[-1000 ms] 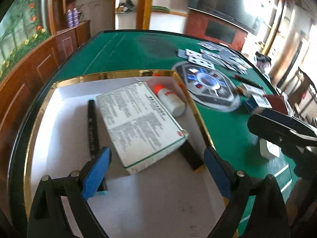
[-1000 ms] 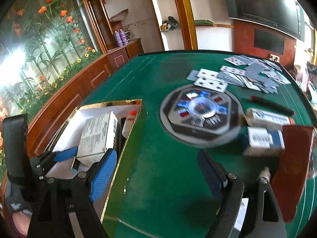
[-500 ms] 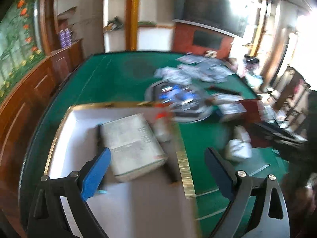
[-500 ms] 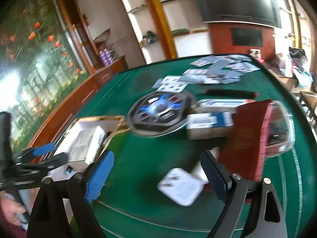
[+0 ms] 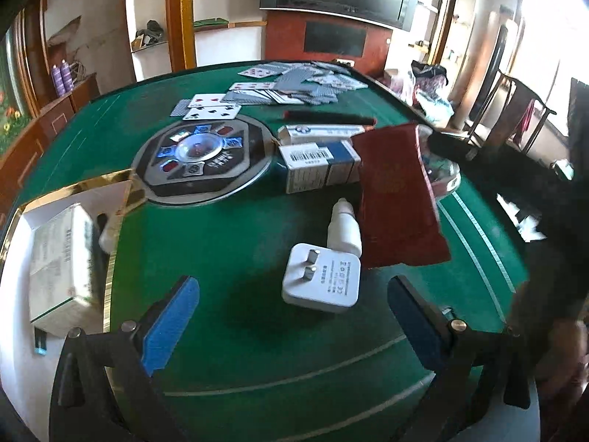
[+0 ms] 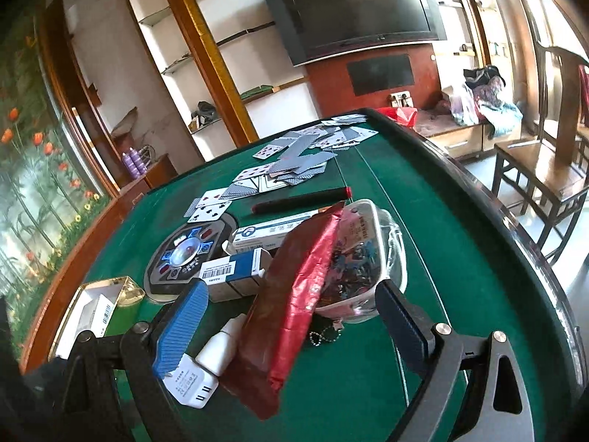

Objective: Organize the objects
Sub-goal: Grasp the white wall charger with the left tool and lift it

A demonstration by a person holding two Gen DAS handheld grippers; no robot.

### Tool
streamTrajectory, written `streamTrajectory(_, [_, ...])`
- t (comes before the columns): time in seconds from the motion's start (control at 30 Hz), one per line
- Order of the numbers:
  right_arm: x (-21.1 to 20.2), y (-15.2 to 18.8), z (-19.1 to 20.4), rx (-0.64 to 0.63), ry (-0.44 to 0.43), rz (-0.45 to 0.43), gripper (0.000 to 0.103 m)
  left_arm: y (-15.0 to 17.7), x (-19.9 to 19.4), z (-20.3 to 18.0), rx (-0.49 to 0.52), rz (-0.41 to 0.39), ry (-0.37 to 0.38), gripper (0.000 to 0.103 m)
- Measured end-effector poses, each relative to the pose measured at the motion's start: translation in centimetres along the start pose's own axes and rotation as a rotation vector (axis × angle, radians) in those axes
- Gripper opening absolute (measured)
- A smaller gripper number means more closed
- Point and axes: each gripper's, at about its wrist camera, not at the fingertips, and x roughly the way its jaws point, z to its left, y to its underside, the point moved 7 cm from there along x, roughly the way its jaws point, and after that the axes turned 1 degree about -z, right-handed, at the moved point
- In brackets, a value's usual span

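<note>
My left gripper [image 5: 294,328] is open and empty, just short of a white plug adapter [image 5: 321,279] on the green table. A white dropper bottle [image 5: 344,227] lies beyond the adapter, beside a red foil pouch [image 5: 395,199]. At far left is a gold-rimmed white tray [image 5: 110,254] holding a white medicine box [image 5: 60,261]. My right gripper [image 6: 291,328] is open and empty, with the red pouch [image 6: 294,294] between its fingers' line. The adapter [image 6: 191,385] and bottle [image 6: 222,346] lie by its left finger.
A blue-and-white box [image 5: 320,165], a long white box [image 5: 320,133], a dark tube [image 5: 327,117], a round dark game console [image 5: 202,158] and scattered playing cards [image 5: 287,90] lie farther back. A clear tub of small items [image 6: 364,258] sits behind the pouch. A chair [image 6: 545,169] stands right.
Both grippers have swung right, away from the tray. The left now faces the adapter and pouch instead of the tray's contents. The right has closed in on the red pouch.
</note>
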Motion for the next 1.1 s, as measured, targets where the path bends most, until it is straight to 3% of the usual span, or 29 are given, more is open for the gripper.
streamTrajectory(0.13, [0.0,0.0,0.3,-0.001,-0.022,0.006,0.095,0.2,2.1,-0.4,0.03,0.022,-0.024,0.101])
streamTrajectory(0.33, [0.1,0.4,1.3,-0.029,-0.052,0.017,0.095,0.3,4.7,0.1,-0.017,0.067,-0.007,0.101])
streamTrajectory(0.5, [0.5,0.7,1.4,-0.027,-0.054,0.037,0.096,-0.2,4.8,0.2,-0.03,0.029,-0.001,0.101])
streamTrajectory(0.53, [0.6,0.8,1.3,-0.027,-0.053,0.039,0.096,-0.3,4.9,0.2,-0.033,0.024,0.004,0.099])
streamTrajectory(0.6, [0.8,0.8,1.3,-0.032,-0.041,0.041,0.096,-0.4,4.8,0.3,-0.032,0.017,0.003,0.081])
streamTrajectory(0.63, [0.8,0.9,1.3,-0.037,-0.034,0.043,0.096,-0.5,4.5,0.1,-0.027,0.005,0.006,0.056])
streamTrajectory(0.67, [1.0,1.0,1.3,-0.043,-0.024,0.046,0.096,-0.5,4.3,0.0,-0.017,0.002,0.003,0.05])
streamTrajectory(0.87, [1.4,1.3,1.5,-0.095,0.038,0.053,0.096,0.3,2.6,0.0,-0.058,0.002,0.085,0.05])
streamTrajectory(1.03, [0.5,0.9,2.7,-0.155,0.065,-0.008,0.096,1.2,-1.9,0.5,-0.091,-0.066,0.15,0.05])
streamTrajectory(1.1, [-0.4,0.6,4.1,-0.18,0.035,-0.019,0.096,1.6,-4.0,1.1,-0.119,-0.091,0.192,0.05])
